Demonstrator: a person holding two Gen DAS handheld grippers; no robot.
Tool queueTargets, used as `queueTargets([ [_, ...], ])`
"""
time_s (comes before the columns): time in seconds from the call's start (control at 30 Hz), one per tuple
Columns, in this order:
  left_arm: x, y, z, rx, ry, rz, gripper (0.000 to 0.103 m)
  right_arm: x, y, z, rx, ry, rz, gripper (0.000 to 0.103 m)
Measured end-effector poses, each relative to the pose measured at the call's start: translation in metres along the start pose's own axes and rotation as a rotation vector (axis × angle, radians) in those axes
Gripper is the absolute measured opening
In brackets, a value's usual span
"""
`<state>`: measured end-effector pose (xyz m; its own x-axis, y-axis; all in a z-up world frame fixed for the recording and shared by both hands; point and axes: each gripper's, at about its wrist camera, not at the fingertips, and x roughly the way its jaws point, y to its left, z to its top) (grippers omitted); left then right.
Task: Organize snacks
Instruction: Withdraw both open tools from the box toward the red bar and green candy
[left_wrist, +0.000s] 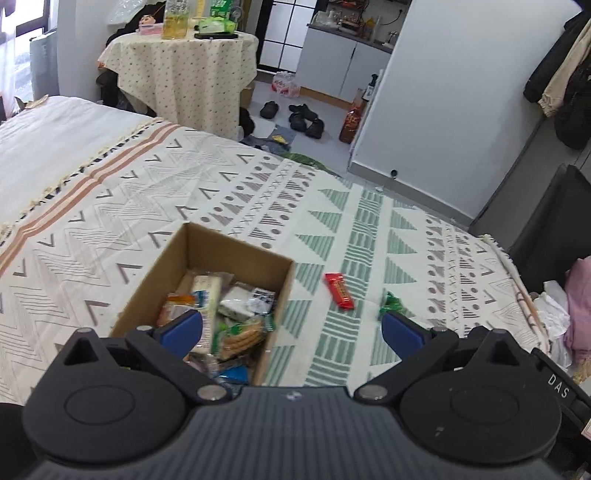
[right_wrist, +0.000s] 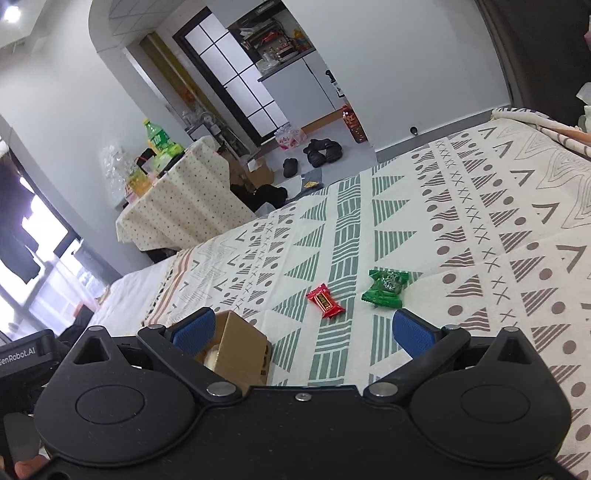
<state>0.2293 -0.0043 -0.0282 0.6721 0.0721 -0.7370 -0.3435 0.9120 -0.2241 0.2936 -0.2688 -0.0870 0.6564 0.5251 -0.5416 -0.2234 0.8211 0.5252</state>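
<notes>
Item: red snack packet (right_wrist: 325, 301), lying flat on the patterned bedspread (right_wrist: 480, 221), just beside a green wrapped snack (right_wrist: 384, 290) and near the cardboard box (left_wrist: 236, 251), well in from the bed's edges. Likely light, crinkly, slippery; pinching across its narrow middle looks best. Left gripper (left_wrist: 291, 330) and right gripper (right_wrist: 303, 332) are gaping wide, holding nothing.

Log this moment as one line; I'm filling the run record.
left gripper: open, empty | right gripper: open, empty | box: holds snacks | red snack, green snack: loose on blanket
</notes>
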Motion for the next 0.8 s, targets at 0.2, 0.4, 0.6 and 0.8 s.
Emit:
queueTargets([
  [0.2, 0.002, -0.028, -0.005, 0.044, -0.006, -0.046, 0.103, -0.012, -0.015, 0.007, 0.003, -0.019, -0.001, 0.103],
  [0.4, 0.01, -0.046, -0.011, 0.051, -0.01, -0.063, 0.103, -0.011, -0.027, 0.01, 0.022, -0.017, -0.012, 0.103],
  [0.6, 0.025, -0.056, -0.011, 0.045, -0.003, -0.07, 0.103, -0.011, -0.041, 0.015, 0.029, -0.031, -0.037, 0.103],
  [0.8, 0.045, -0.07, -0.011, 0.066, 0.002, -0.066, 0.103, -0.003, -0.056, 0.018, 0.045, -0.041, -0.106, 0.103],
])
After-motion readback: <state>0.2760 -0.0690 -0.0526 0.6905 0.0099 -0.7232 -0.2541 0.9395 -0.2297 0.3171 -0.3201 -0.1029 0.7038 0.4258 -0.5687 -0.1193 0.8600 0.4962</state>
